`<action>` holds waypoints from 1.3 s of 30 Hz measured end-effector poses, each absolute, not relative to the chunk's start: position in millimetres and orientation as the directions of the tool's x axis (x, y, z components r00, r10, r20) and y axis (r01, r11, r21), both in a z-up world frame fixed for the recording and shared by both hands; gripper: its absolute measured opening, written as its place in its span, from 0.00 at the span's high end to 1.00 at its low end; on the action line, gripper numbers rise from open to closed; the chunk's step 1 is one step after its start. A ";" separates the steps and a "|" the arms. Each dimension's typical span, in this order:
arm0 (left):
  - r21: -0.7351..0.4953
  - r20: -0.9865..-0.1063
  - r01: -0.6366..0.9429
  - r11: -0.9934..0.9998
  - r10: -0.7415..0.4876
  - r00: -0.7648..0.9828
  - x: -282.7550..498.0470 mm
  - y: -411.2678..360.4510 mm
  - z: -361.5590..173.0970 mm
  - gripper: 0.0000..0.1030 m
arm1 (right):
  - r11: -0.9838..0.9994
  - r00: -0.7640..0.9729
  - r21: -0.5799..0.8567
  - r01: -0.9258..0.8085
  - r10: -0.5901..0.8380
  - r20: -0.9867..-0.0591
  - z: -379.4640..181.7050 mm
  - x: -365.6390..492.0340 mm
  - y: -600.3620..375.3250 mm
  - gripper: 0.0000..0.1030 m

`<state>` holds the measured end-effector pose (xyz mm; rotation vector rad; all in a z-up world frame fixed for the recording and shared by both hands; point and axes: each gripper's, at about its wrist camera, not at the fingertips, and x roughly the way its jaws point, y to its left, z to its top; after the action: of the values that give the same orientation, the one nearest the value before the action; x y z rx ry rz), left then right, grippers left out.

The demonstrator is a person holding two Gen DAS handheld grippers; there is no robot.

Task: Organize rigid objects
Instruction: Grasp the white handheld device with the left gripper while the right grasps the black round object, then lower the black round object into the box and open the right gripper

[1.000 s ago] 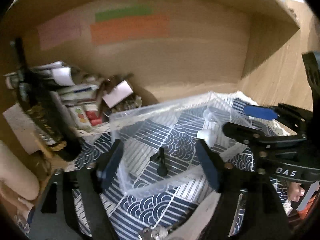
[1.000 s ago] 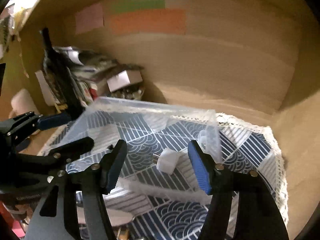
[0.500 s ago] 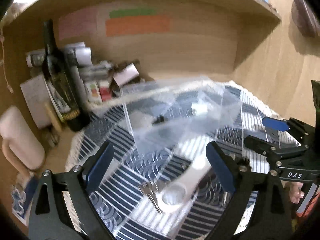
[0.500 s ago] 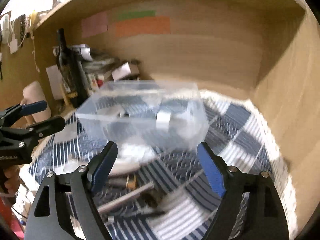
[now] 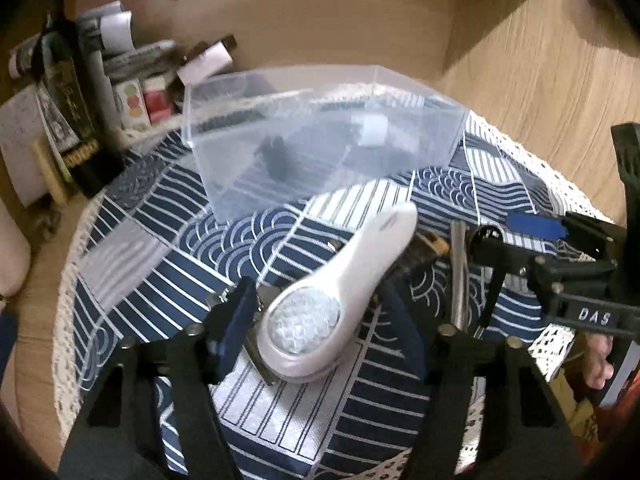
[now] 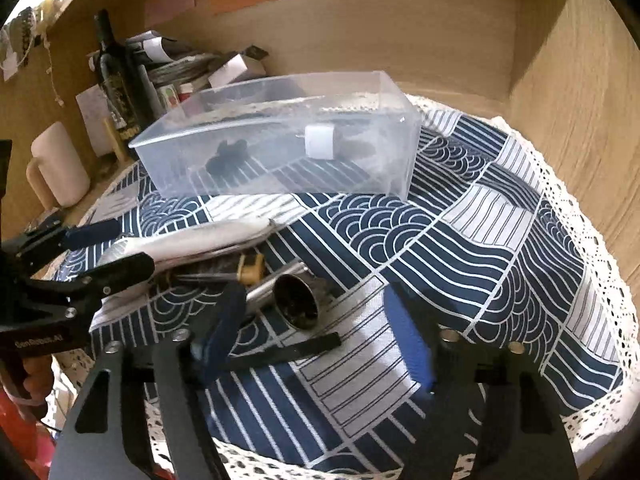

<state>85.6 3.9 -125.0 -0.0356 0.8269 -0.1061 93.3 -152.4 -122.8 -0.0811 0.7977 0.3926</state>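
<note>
A clear plastic bin (image 6: 276,136) sits on the patterned cloth (image 6: 460,240), holding a white cube (image 6: 319,142). Nearer than the bin, the right tool (image 6: 316,328) gapes around a steel funnel (image 6: 294,300).

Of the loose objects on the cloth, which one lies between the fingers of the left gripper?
The white handheld light. Its round lens end sits between the left gripper fingers; the metal flashlight lies before the right gripper.

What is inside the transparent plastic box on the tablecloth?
The transparent plastic box holds a small white cube-shaped piece and a small black part. The cloudy walls blur them, so their exact kind cannot be told. Any smaller thing at the far side would be hidden.
</note>
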 end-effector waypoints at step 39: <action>-0.071 -0.577 0.055 0.996 -0.086 0.812 71.2 23.5 -20.3 0.62 | 0.903 0.749 0.095 -0.418 0.402 -0.526 -44.0 114.1 -155.1 0.71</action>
<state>71.2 23.5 -20.3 -0.0522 0.6187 -0.0753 114.1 -155.1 -44.0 -0.0299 0.5681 0.4483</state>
